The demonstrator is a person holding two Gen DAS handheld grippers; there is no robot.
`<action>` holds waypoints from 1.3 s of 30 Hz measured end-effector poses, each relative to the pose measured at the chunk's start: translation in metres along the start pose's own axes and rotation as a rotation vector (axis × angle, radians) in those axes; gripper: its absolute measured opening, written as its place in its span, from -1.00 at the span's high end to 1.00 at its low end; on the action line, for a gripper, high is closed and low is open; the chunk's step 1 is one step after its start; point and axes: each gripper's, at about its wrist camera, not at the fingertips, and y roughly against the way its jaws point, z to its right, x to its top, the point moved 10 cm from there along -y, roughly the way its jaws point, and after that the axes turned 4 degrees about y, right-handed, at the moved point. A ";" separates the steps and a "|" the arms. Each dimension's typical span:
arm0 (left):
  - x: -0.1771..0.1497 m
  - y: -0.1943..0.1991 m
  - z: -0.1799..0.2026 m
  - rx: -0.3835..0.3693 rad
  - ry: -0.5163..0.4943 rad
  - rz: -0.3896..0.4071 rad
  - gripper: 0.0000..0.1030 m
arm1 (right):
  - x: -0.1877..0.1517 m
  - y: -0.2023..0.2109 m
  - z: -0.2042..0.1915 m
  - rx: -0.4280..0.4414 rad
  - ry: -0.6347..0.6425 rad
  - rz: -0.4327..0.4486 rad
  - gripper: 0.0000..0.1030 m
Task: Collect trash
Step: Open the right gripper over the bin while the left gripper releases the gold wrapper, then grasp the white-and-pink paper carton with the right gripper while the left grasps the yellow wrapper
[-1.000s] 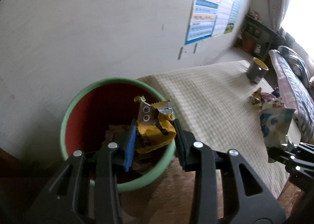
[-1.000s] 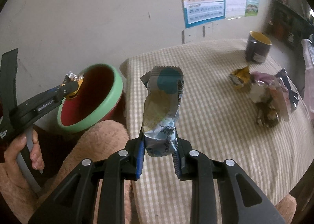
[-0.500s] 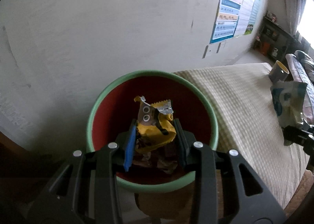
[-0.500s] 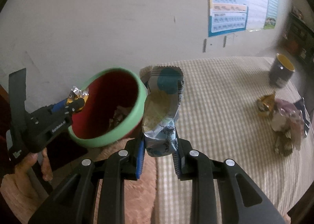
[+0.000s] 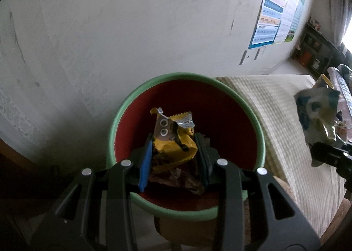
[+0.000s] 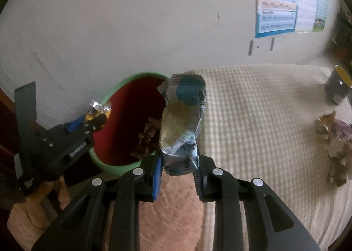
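A bin with a green rim and red inside stands against the wall, left of the checked table. My left gripper hangs over its mouth, shut on a crumpled yellow wrapper with cartoon eyes. Brown wrappers lie on the bin's bottom. My right gripper is shut on a blue and white snack bag that stands upright, just right of the bin rim. That snack bag shows at the right edge of the left wrist view; the left gripper with its yellow wrapper shows in the right wrist view.
On the checked tablecloth lie a heap of wrappers at the right and a dark mug with a yellow inside farther back. A poster hangs on the wall. A pink fuzzy sleeve lies below the right gripper.
My left gripper has moved from the bin's right rim to over its middle with the yellow wrapper. My right gripper has carried the snack bag left to the bin's edge.
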 end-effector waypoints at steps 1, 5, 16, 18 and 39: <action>0.000 -0.001 0.000 0.001 -0.001 0.000 0.33 | 0.003 -0.002 -0.003 0.008 0.003 0.000 0.52; 0.002 -0.002 -0.003 0.001 0.005 -0.002 0.33 | 0.016 -0.012 -0.016 0.033 0.019 0.001 0.51; 0.008 -0.012 -0.017 0.010 0.046 -0.005 0.33 | 0.030 -0.039 -0.030 0.075 0.038 -0.040 0.51; 0.011 -0.015 -0.020 0.013 0.050 -0.004 0.33 | 0.033 -0.042 -0.033 0.085 0.039 -0.041 0.50; 0.003 0.000 0.027 -0.055 -0.008 -0.001 -0.21 | -0.038 0.029 0.152 -0.256 -0.199 0.018 -0.20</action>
